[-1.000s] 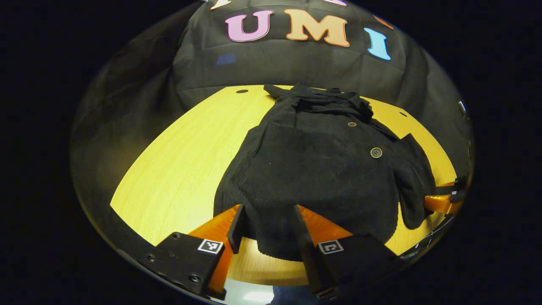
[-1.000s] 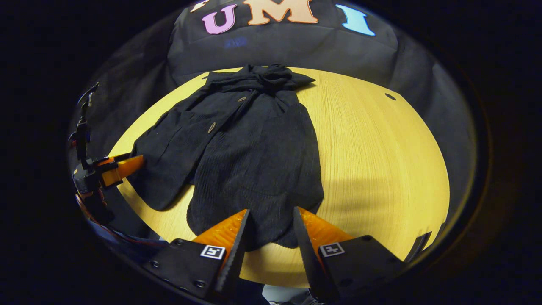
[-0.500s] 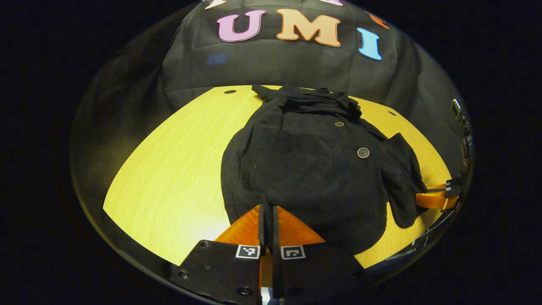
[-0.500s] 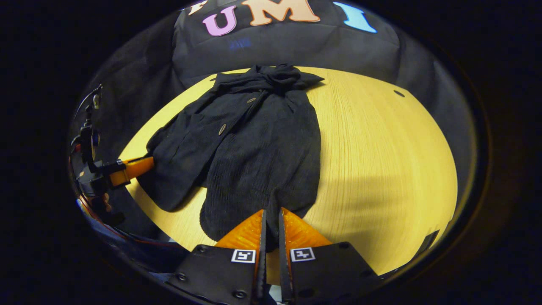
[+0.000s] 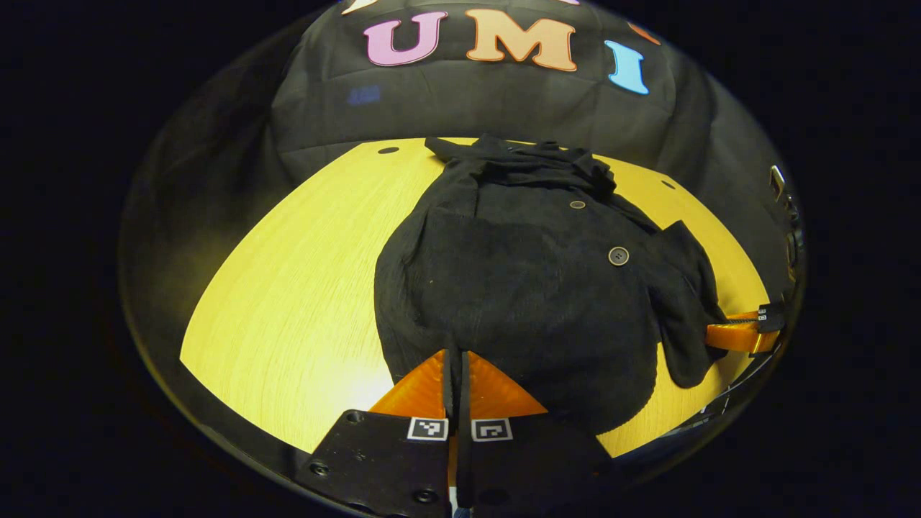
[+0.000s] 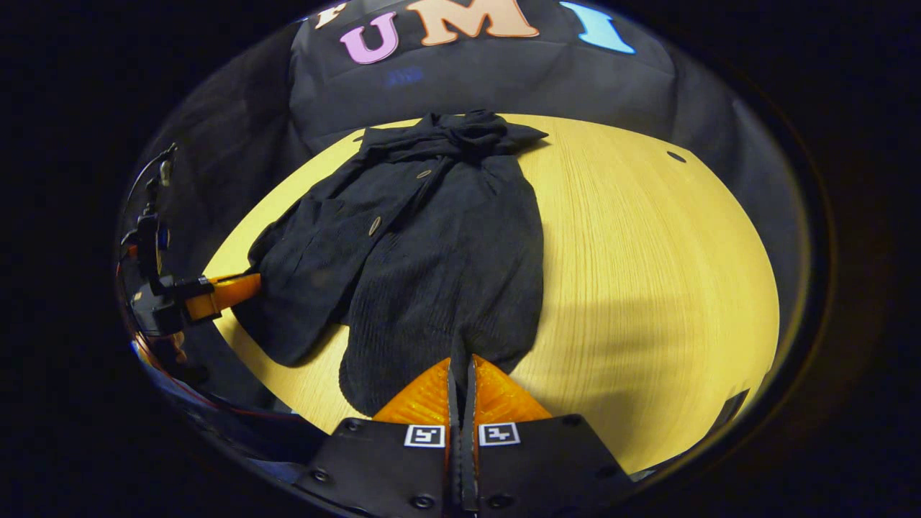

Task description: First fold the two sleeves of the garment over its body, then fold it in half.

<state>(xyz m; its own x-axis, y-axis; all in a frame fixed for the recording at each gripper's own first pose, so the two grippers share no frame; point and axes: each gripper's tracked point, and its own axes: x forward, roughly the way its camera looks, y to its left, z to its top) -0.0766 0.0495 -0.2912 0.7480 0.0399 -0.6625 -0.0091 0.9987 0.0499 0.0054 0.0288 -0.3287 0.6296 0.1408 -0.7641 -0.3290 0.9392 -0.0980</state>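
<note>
**Both grippers pinch the hem for the half fold**

The left gripper [image 5: 456,360] and right gripper [image 6: 460,367] each have jaws clamped on the near hem of the garment [image 5: 532,288]. For a clean fold, the 2 should lift evenly and carry the hem toward the collar. The garment lies on the table [image 6: 647,252], sleeves folded in.

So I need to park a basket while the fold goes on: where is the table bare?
Bare wood lies either side of the black garment: a broad patch of table in the right gripper view, another in the left gripper view. The near edge is crowded: the right gripper and left gripper pinch the hem.
</note>
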